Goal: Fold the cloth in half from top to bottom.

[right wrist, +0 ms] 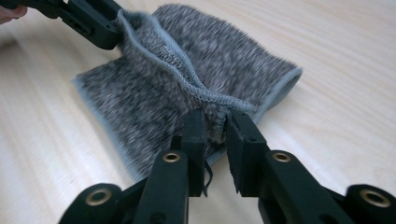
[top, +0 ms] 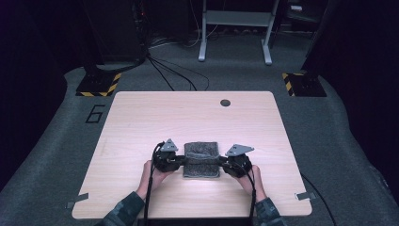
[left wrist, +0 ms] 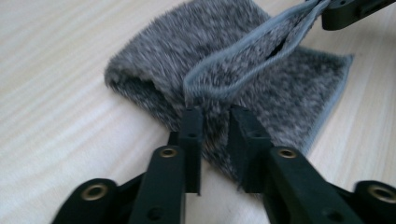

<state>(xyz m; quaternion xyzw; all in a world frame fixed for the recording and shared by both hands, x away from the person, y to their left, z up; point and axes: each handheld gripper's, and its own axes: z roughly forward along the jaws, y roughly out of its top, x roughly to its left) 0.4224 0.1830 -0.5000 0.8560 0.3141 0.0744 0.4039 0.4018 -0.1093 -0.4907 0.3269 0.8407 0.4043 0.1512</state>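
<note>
Broadly, the pale wooden table point(top: 141, 122) stood on grey carpet, its far half bare apart from a small dark round grommet point(top: 225, 102). A grey fleecy towel point(top: 202, 160) lay folded on the near middle of the table, between the person's two hands. Its long axis, as folded, ran near to far, with its short sides facing left and right toward the tongs.

The left gripper point(top: 180, 161) was at the towel's left edge and the right gripper point(top: 224, 165) at its right edge, each about equally close to the cloth, so neither hand had the advantage. Both pointed inward, toward each other, across the towel.

In the left gripper view, the left gripper point(left wrist: 215, 122) had its jaws parted by a narrow gap, with the towel's point(left wrist: 205, 60) bound hem lying just ahead of the tips and no clear pinch on it. In the right gripper view, the right gripper point(right wrist: 214, 125) showed the same: jaws slightly apart, the stitched hem of the towel point(right wrist: 196, 79) at the tips, apparently loose rather than clamped.

Judgement: the top layer appeared freshly laid over, and both tongs seemed to be letting go. Any next fold would turn on the towel lying directly between the tongs.
</note>
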